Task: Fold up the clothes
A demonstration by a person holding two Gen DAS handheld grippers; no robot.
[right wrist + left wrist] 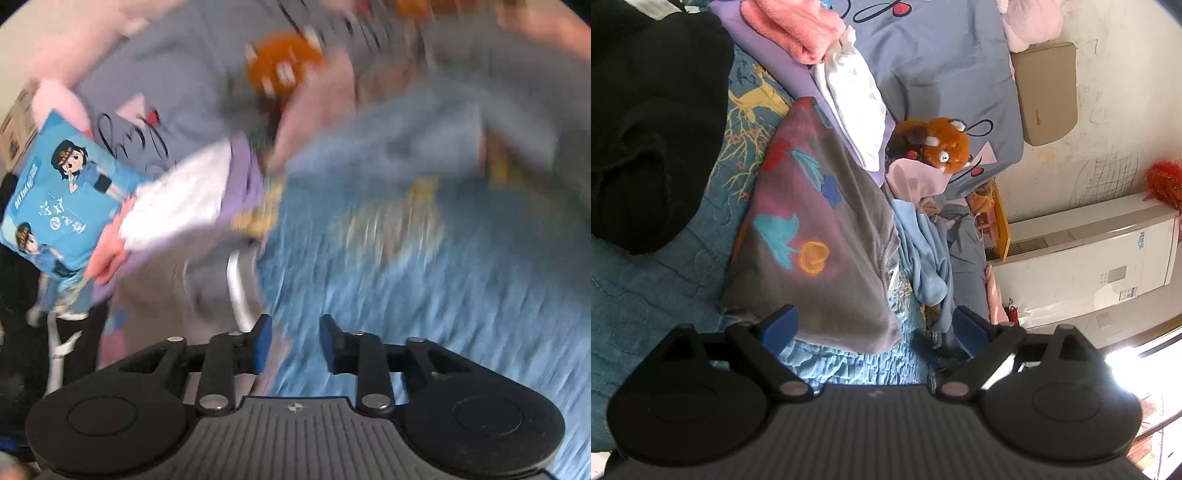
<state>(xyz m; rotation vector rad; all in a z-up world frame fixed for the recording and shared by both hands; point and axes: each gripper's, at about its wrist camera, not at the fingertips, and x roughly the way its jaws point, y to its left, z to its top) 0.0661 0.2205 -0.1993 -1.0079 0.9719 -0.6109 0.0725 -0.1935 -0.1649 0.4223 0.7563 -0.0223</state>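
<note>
Right now, left wrist view: left hand-held gripper (873,328) w/ jaws spread wide, nothing between, low centre over the bed's blue quilt (665,288). Folded grey printed garment (816,236) lies mid-frame just beyond its blue pads, on the quilt. Black garment (646,122) upper left. Orange plush toy (942,144) centre-right, on the grey-blue duvet (942,62). Right wrist view v. blurred: right hand-held gripper (295,341) bottom centre, jaws partly apart, empty, over the quilt. Blue cartoon-print book (62,192) at left edge.

Scribbled cream wall (1100,122), white cabinet (1082,266), teal quilted bed (657,291).
</note>
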